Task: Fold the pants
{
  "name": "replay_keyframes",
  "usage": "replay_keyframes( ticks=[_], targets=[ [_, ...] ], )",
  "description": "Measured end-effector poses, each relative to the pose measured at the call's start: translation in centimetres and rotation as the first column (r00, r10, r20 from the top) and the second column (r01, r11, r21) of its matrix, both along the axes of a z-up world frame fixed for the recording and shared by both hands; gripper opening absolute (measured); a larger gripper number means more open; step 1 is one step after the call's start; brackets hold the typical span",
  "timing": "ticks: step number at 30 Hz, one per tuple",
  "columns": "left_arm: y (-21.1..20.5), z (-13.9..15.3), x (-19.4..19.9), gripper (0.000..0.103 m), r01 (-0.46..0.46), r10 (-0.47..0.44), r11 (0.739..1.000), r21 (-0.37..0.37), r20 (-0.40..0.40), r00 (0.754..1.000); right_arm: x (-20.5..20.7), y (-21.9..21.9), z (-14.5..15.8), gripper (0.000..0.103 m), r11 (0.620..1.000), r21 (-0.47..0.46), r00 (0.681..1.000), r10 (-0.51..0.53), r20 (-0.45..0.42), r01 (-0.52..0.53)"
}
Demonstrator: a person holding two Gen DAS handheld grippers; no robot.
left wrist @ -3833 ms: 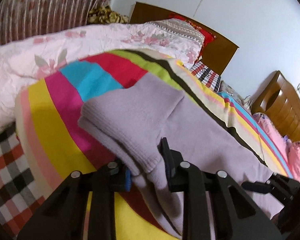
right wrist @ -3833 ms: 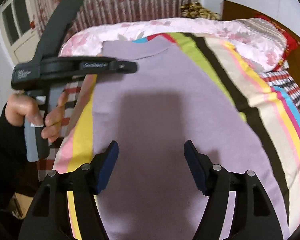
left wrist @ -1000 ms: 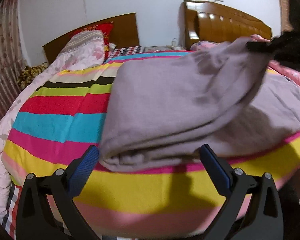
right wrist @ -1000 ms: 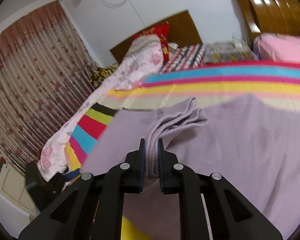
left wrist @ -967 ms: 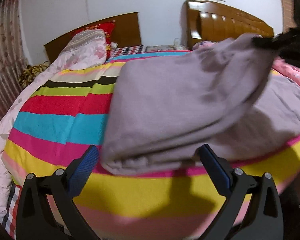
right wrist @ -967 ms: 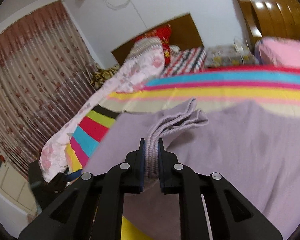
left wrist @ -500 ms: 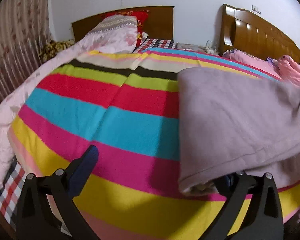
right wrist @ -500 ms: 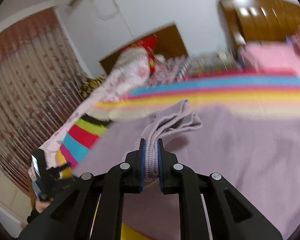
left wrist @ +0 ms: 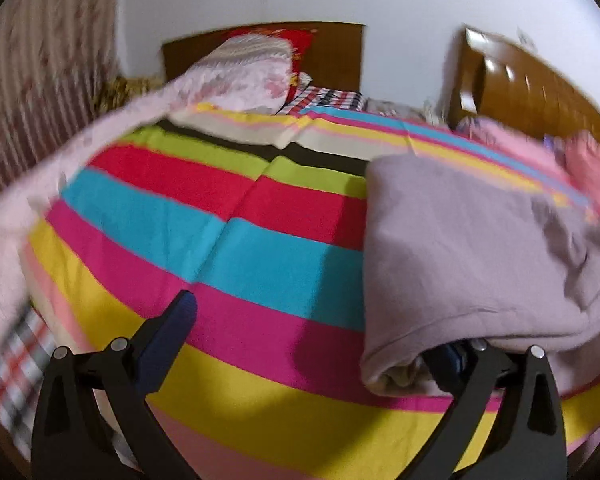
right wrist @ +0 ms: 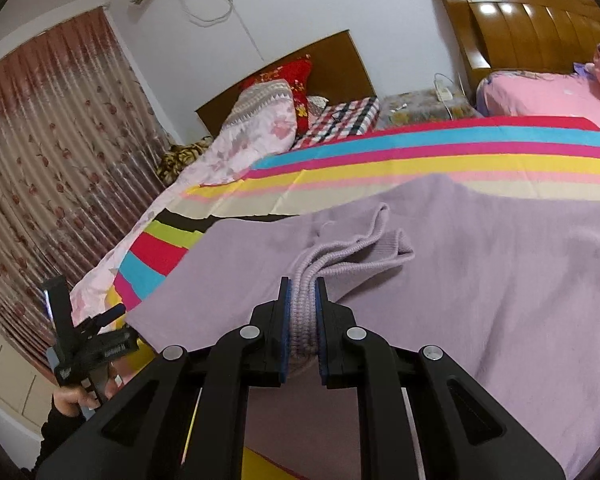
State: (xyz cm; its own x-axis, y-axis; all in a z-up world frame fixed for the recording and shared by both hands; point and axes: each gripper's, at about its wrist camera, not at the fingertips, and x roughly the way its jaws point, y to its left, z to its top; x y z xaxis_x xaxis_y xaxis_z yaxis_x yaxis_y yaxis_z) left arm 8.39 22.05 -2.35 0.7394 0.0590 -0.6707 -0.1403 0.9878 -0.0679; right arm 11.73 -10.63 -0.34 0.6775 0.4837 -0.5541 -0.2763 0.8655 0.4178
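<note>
Your right tongs (right wrist: 302, 308) are clamped tight on the ribbed cuffs of the lavender pants (right wrist: 480, 280), which lie folded on the striped blanket (right wrist: 420, 160), cuffs pointing toward the wooden headboard (right wrist: 340, 68). Your left tongs (left wrist: 320, 332) gape wide, holding nothing; the pants' folded edge drapes over 1 finger.

I see the pants (right wrist: 480, 280) lying on the bedspread (left wrist: 228, 240), right of my left gripper (left wrist: 312, 332); a quilt (left wrist: 100, 140) lies along its left, pillows (right wrist: 268, 104) behind
</note>
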Motion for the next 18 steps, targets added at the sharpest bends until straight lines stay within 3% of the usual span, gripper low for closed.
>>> replay_keyframes(
  ticks=[3,6,10,14,17,18],
  targets=[
    [0.6,-0.6,0.1,0.102,-0.005,0.004,1.000,-0.029,-0.018,1.000,0.0,-0.3,-2.1,0.012,1.000,-0.013,0.999,0.007,-0.044,-0.008],
    [-0.1,-1.4,-0.1,0.102,-0.003,0.004,1.000,0.024,-0.043,0.999,0.0,-0.6,-4.3,0.013,1.000,-0.005,0.994,0.015,-0.112,-0.015],
    [-0.9,-1.4,-0.8,0.102,0.026,-0.021,0.995,0.099,-0.051,0.999,-0.2,-0.5,-3.9,0.013,0.996,-0.091,0.992,-0.003,-0.125,-0.009],
    [-1.5,-1.0,-1.8,0.102,0.062,-0.053,0.979,0.194,-0.053,0.997,-0.7,-0.6,-4.3,0.014,0.995,-0.097,0.989,-0.018,-0.150,0.003],
    [-1.6,-0.8,-2.7,0.102,0.084,-0.070,0.975,0.207,-0.075,0.995,-0.8,-0.8,-3.9,0.036,0.991,-0.134,0.987,-0.045,-0.152,0.025],
    [-1.5,-0.7,-3.0,0.102,0.088,-0.073,0.974,0.211,-0.079,0.994,-0.9,-0.7,-3.6,0.049,0.985,-0.169,0.986,-0.071,-0.148,0.045]
  ],
)
